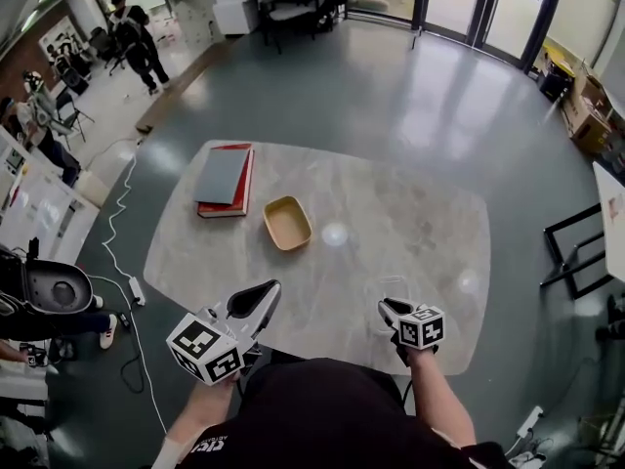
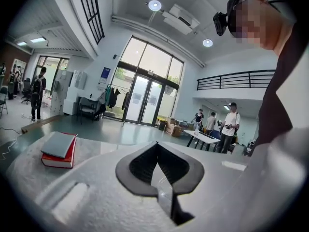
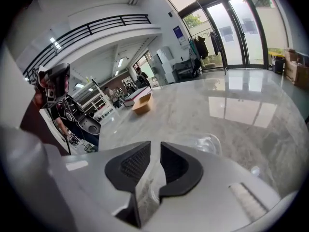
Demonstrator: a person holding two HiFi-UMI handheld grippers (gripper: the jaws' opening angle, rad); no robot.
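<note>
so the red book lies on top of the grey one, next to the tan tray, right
Not quite: the grey book lies on top of the red book, not under it, next to the tan tray. The head view shows it.

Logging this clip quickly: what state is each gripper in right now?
Left gripper: closed, empty.
Right gripper: slightly open, empty, near a clear container.

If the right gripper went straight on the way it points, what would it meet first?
Probably the tan tray, far across the table; a clear container sits nearer, just to the right of the right gripper's line, and might be brushed.
</note>
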